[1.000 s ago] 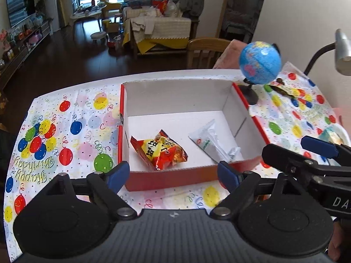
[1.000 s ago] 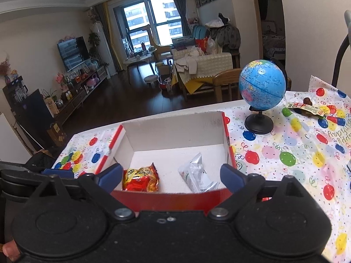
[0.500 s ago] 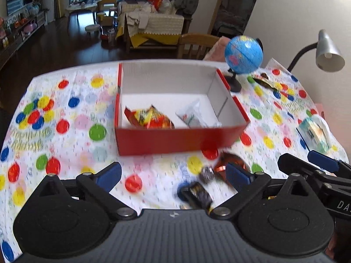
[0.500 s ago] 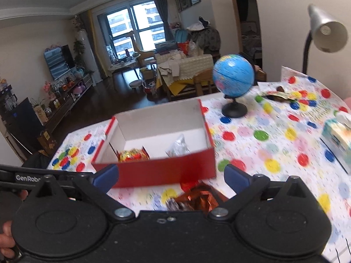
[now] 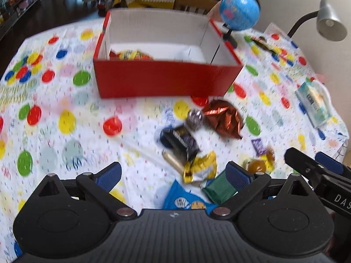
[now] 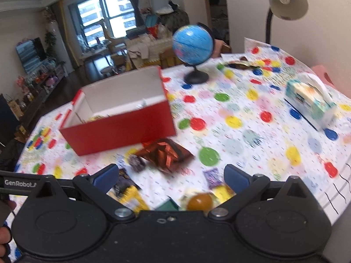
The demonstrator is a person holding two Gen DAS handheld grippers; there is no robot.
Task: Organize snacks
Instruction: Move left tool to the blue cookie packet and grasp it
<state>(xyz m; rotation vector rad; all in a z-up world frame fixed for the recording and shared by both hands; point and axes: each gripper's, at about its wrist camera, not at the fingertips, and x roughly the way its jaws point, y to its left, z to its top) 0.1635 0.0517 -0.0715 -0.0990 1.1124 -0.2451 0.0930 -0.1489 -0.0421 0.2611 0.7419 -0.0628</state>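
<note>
Both the left gripper (image 5: 173, 172) and right gripper (image 6: 171, 176) gape empty; take one snack, probably the yellow packet (image 5: 200, 167) at twelve o'clock; pinch squarely, then carry to the red box (image 5: 166, 79).

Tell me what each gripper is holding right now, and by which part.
Nothing is held. The left gripper and the right gripper both stand open above the loose snacks on the tablecloth, with no pad touching a wrapper.

The left gripper (image 5: 173, 173) hangs wide apart over loose snacks (image 5: 193, 144) before the red box (image 5: 166, 81).
</note>
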